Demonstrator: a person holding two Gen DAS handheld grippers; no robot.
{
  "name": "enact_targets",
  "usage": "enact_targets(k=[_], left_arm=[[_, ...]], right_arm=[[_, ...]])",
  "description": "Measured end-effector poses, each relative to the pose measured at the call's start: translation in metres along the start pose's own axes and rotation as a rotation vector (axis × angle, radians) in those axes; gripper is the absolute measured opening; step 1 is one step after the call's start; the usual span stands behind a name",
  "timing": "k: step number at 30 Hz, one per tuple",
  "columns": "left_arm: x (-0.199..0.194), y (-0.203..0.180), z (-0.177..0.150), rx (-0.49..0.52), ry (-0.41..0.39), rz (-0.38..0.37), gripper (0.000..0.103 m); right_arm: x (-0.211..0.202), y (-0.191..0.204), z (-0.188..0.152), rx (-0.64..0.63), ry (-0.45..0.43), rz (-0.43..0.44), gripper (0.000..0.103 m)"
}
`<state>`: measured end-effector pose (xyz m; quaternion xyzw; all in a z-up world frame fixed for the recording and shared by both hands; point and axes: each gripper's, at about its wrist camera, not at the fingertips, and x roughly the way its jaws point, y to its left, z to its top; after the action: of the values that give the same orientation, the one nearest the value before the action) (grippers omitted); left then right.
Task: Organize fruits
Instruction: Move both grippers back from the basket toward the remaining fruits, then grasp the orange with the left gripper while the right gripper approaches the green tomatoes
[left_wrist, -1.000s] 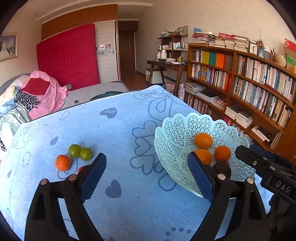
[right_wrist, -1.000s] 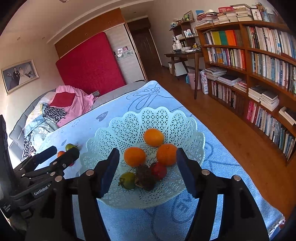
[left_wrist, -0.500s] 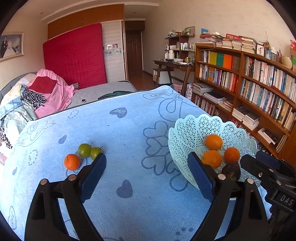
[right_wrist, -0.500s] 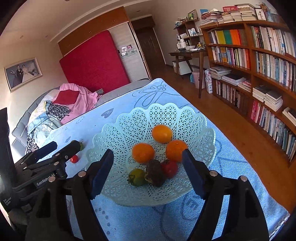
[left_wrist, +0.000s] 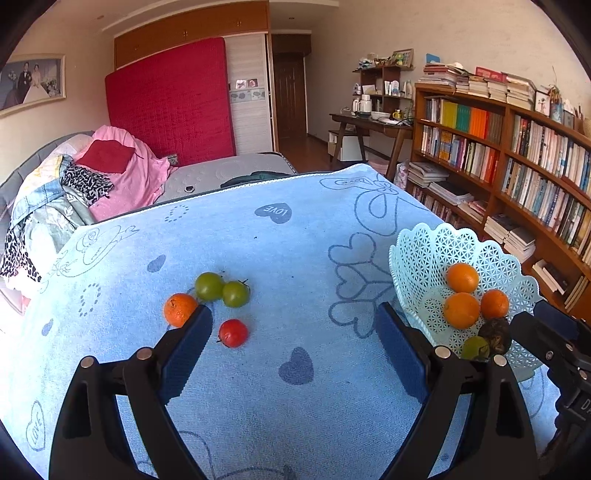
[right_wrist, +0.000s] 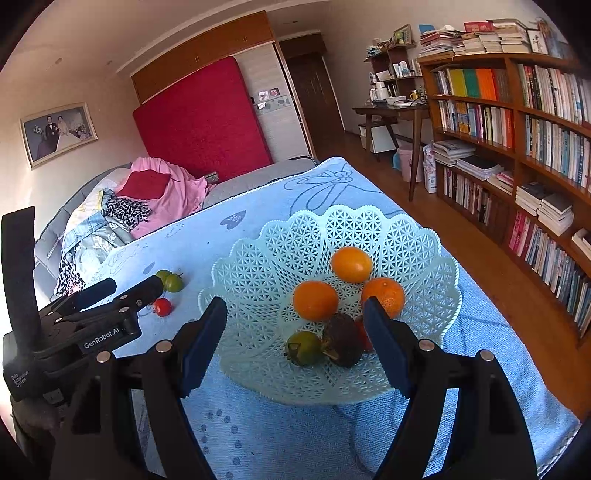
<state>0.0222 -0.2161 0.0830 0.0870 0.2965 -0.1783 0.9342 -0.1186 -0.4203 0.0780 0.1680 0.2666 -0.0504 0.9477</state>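
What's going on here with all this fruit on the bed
A person holding a gripper in each hand is gathering fruit into the lattice basket. Three oranges, a green fruit, a dark one and a red one already lie in it. On the blue blanket an orange, two green tomatoes and a red tomato remain. The left gripper and right gripper are both open, holding nothing.

My bedroom, daylit. Red upright mattress (left_wrist: 170, 103) against cream wall; framed wedding photo (left_wrist: 31, 83) left. Curved wooden bookshelf (left_wrist: 517, 158) along right wall. Wooden desk (left_wrist: 373, 127) beside dark door (left_wrist: 291, 99). Wood floor (right_wrist: 436, 206).
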Motion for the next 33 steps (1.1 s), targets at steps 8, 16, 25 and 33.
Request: enact_targets(k=[8, 16, 25, 33], left_arm=[[0.002, 0.027, -0.004, -0.011, 0.015, 0.059, 0.089], [0.008, 0.053, -0.006, -0.033, 0.035, 0.095, 0.089], [0.019, 0.085, -0.013, -0.063, 0.074, 0.144, 0.089], [0.034, 0.105, -0.018, -0.071, 0.110, 0.180, 0.089]], right_arm=[[0.002, 0.015, 0.003, -0.026, -0.003, 0.025, 0.078], [0.008, 0.037, 0.007, -0.063, 0.002, 0.071, 0.078], [0.019, 0.071, 0.002, -0.131, 0.028, 0.127, 0.078], [0.030, 0.094, -0.004, -0.178, 0.060, 0.160, 0.078]])
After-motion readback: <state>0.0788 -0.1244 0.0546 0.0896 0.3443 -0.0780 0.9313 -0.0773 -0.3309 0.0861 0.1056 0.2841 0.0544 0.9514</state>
